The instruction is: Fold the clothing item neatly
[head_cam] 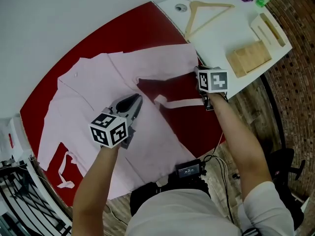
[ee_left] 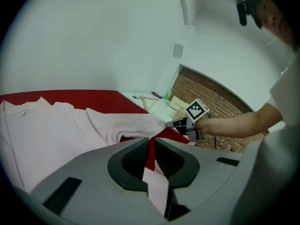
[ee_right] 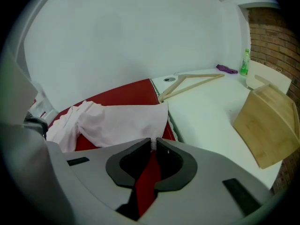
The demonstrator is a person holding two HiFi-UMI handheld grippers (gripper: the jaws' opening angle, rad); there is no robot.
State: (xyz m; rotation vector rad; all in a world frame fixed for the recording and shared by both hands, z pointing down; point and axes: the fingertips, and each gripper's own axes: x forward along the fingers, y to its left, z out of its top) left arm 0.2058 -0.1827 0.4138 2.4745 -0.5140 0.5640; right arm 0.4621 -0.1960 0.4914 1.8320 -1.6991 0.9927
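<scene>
The left tool (head_cam: 134, 103) is pressed together on a pink strip of the shirt (head_cam: 83, 107). The right tool (head_cam: 207, 102) pinches the fabric's edge, probably so both ends fold over together. The body lies spread on the red bench (head_cam: 147, 31), and a hanger (head_cam: 206, 11) lies beyond.
</scene>
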